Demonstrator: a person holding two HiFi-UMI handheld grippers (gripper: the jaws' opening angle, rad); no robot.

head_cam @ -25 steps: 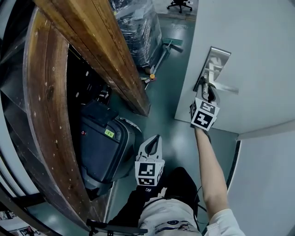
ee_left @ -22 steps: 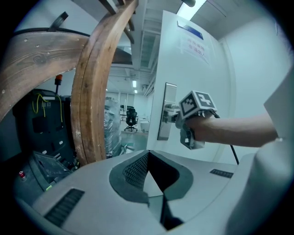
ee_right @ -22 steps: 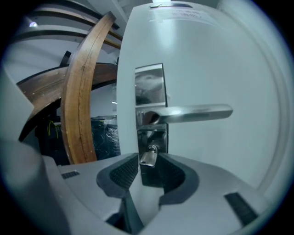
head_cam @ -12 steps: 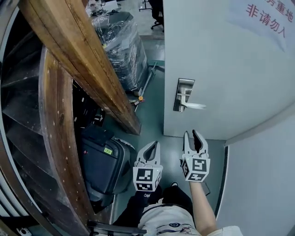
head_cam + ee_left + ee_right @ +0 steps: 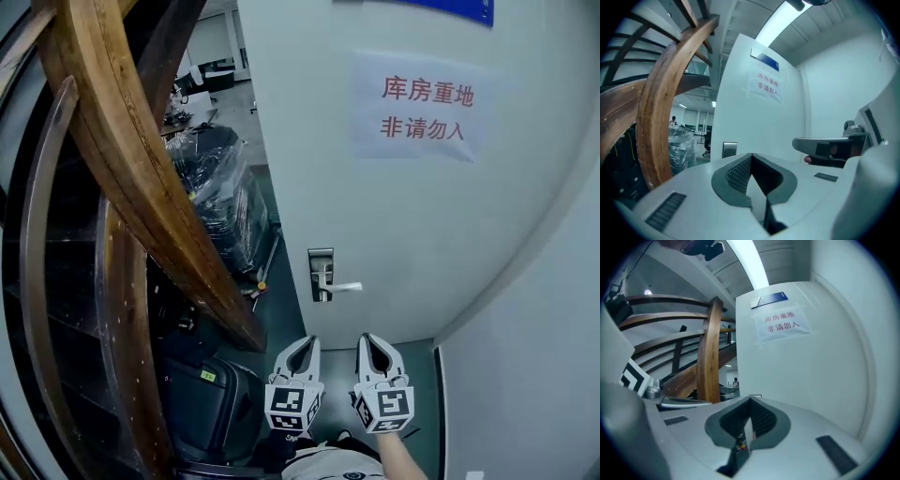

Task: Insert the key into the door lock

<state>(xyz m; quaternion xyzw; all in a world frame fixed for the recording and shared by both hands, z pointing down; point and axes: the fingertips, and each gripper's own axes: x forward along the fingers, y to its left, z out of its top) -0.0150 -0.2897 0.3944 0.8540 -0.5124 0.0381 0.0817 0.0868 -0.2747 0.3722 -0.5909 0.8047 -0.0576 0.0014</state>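
**State of the tongs.** The left tongs (image 5: 303,341) are clenched: the ribbed pads meet at the tips with nothing between them. The right tongs (image 5: 369,337) have just been closing and are now clenched as well. No key or other thing shows between their pads. Both are held side by side, low in front of the person, pointing toward the door (image 5: 422,216) and well apart from it.

**Position of the task items.** The lock plate (image 5: 321,274) is mounted near the left edge of the door. The lever handle (image 5: 345,286) projects from it to the right. The key appears in no view and is in neither tongs. Whether it sits in the keyhole under the lever cannot be told, because the plate is too small here.

**Surroundings.** A paper notice (image 5: 422,114) is fixed high on the door. A wooden stair beam (image 5: 141,187) slants down on the left, with a wrapped load (image 5: 216,187) behind it. A dark case (image 5: 202,403) stands on the floor beneath the beam.

**Assessment.** Both tongs are empty and held clear of the lock, so no insertion is under way. The paired, level posture reads as a neutral rest position. It keeps the tips away from the lever and leaves the lock plate in plain sight.
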